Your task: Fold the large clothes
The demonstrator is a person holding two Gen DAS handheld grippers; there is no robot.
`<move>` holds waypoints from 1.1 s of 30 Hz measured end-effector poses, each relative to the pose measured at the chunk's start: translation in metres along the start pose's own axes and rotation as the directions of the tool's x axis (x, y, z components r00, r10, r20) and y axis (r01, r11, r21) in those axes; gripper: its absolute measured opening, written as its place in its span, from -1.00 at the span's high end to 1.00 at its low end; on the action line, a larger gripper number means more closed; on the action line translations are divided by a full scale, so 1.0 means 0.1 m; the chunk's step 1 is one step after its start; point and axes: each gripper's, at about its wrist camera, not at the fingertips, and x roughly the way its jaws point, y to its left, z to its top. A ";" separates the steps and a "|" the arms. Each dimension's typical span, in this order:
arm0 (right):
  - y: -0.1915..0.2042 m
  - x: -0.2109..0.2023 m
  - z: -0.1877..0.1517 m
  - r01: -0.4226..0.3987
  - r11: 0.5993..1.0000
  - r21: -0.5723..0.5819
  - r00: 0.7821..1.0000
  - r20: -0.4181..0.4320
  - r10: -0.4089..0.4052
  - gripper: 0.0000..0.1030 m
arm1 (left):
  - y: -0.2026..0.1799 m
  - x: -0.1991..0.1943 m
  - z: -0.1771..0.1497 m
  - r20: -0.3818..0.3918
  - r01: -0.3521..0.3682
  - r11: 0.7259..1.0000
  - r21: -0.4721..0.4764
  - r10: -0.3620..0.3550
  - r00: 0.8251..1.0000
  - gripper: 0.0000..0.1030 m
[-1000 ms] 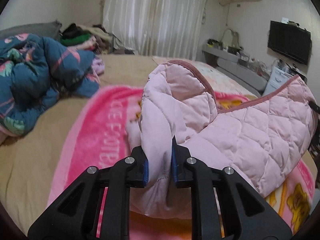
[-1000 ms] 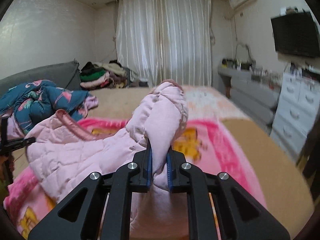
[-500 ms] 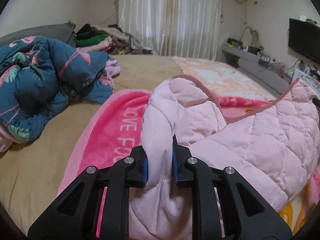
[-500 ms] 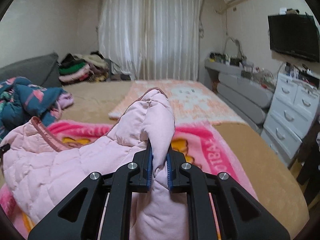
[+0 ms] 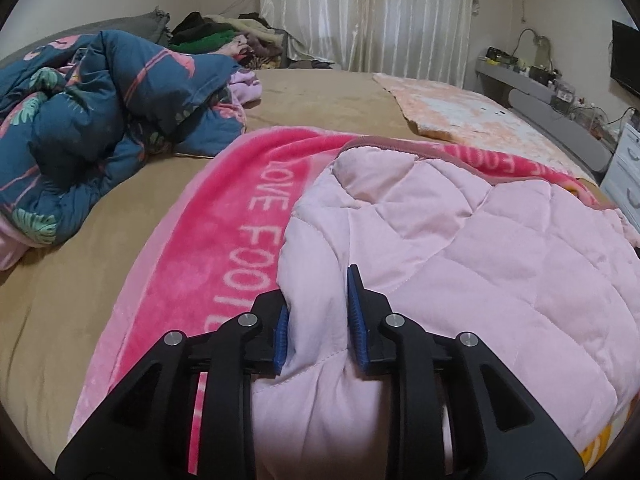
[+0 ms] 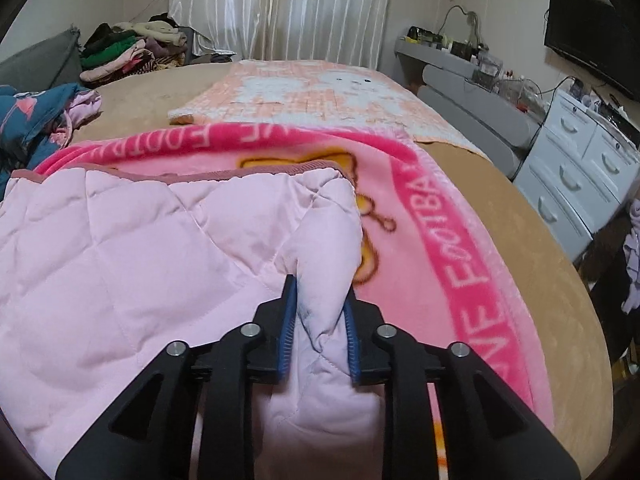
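A pale pink quilted garment (image 5: 460, 248) with a darker pink trim lies spread on a bright pink blanket (image 5: 224, 208) on the bed. My left gripper (image 5: 318, 312) has its jaws around the garment's left edge, a fold of fabric between the blue pads. In the right wrist view the same garment (image 6: 120, 248) fills the left half, and my right gripper (image 6: 320, 320) has its jaws around the garment's right corner. Both pairs of jaws look slightly parted, with the fabric still between them. The garment rests low on the blanket (image 6: 440, 240).
A crumpled dark blue floral duvet (image 5: 88, 120) lies at the left. A pile of clothes (image 6: 128, 52) sits at the far left corner. A peach patterned mat (image 6: 312, 92) lies beyond the blanket. White drawers (image 6: 580, 168) and a grey bench (image 6: 472, 92) stand right of the bed.
Both grippers have lowered the garment from a raised, bunched hold down onto the pink blanket, where it now lies flatter. Both pairs of jaws have widened a little around the fabric.
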 end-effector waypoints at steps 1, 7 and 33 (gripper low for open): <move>-0.02 -0.04 0.00 -0.004 1.000 0.008 1.000 0.007 0.004 0.35 | 0.00 -0.01 0.00 0.000 0.000 1.000 -0.003 0.000 1.000 0.63; -0.13 -0.49 -0.13 -0.072 0.997 0.034 0.994 0.082 0.069 -0.34 | 0.00 -0.14 0.03 -0.004 -0.032 0.999 0.001 0.032 0.999 0.38; 0.81 -0.48 -0.70 -0.230 0.973 -0.003 0.962 -0.154 0.227 -0.69 | -0.92 -0.07 -0.52 -0.179 0.161 0.981 0.107 -0.141 0.974 -0.39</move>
